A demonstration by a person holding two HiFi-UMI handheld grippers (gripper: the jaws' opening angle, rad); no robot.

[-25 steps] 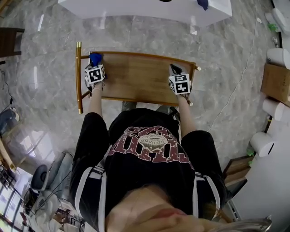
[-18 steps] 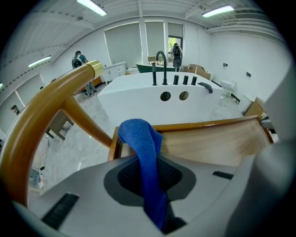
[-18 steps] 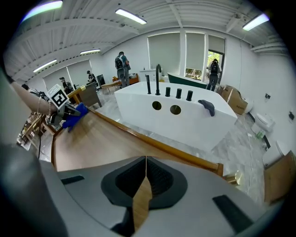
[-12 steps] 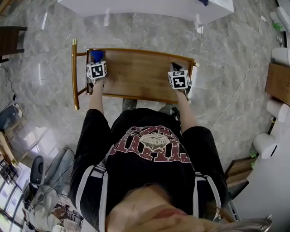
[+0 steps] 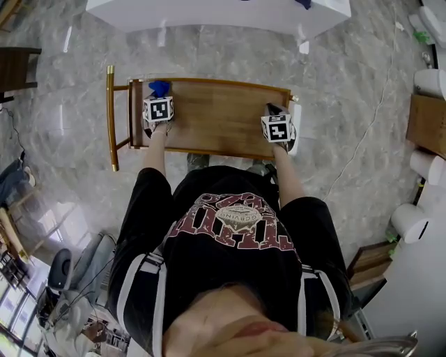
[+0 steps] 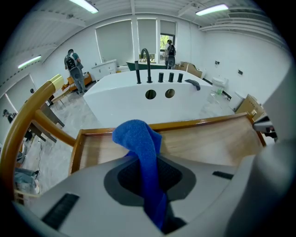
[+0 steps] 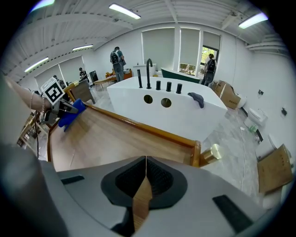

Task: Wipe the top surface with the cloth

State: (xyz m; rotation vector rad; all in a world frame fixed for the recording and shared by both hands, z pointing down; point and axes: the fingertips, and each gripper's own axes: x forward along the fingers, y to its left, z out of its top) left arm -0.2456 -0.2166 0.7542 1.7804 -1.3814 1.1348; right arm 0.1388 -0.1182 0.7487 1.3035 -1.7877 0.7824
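The wooden top (image 5: 212,115) has a raised rim and stands in front of me. My left gripper (image 5: 159,96) is over its far left corner, shut on a blue cloth (image 5: 159,87). In the left gripper view the blue cloth (image 6: 140,144) runs up between the jaws and flops over their tips, above the wooden top (image 6: 208,139). My right gripper (image 5: 272,111) is at the right end of the top, shut with nothing in it. In the right gripper view its jaws meet over the wooden top (image 7: 106,136), and the left gripper (image 7: 64,107) shows with the blue cloth (image 7: 72,116).
A brass-coloured handle rail (image 5: 110,118) runs along the left side of the wooden top. A white bathtub (image 5: 216,14) with black taps (image 6: 147,65) stands just beyond it. Cardboard boxes (image 5: 425,122) and white rolls (image 5: 405,222) lie at the right. People (image 6: 73,69) stand far off.
My left gripper has shifted a little to the right along the far left part of the top, with the cloth still in it. The right gripper has barely moved.
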